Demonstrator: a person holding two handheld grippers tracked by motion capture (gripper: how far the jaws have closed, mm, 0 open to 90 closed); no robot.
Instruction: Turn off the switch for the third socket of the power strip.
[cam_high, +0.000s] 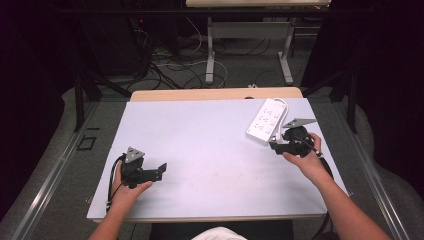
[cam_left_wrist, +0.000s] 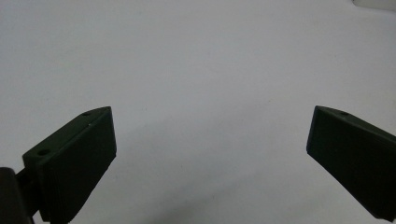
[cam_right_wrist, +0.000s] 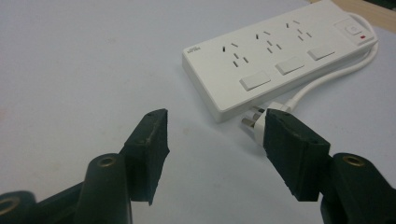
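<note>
High view: your left gripper (cam_high: 161, 170) sat low on the near left of the grey table mat (cam_high: 200, 145), held in your left hand (cam_high: 127, 190), jaws spread and nothing between them. Your right gripper (cam_high: 274, 146) hung at the far right, gripped by your right hand (cam_high: 307, 157), its tips just at the near end of the white power strip (cam_high: 266, 121). The strip lay slantwise on the mat's far right corner, its white cable (cam_high: 283, 107) looping along its right side. Left gripper view: your two black jaws stood wide apart over bare mat (cam_left_wrist: 201, 70), holding nothing. Right gripper view: your jaws were partly open, with a clear gap and nothing pinched between the pads. The power strip (cam_right_wrist: 275, 56) lay just beyond them, three socket groups and three rocker switches facing up, a main switch (cam_right_wrist: 353, 30) at its far end. The strip's own plug (cam_right_wrist: 252, 125) lay on the mat touching or nearly touching the strip's near corner, right beside the inner face of your right-hand jaw, prongs pointing left; contact with the pad could not be told. The cable (cam_right_wrist: 327, 79) curved back from it along the strip.
</note>
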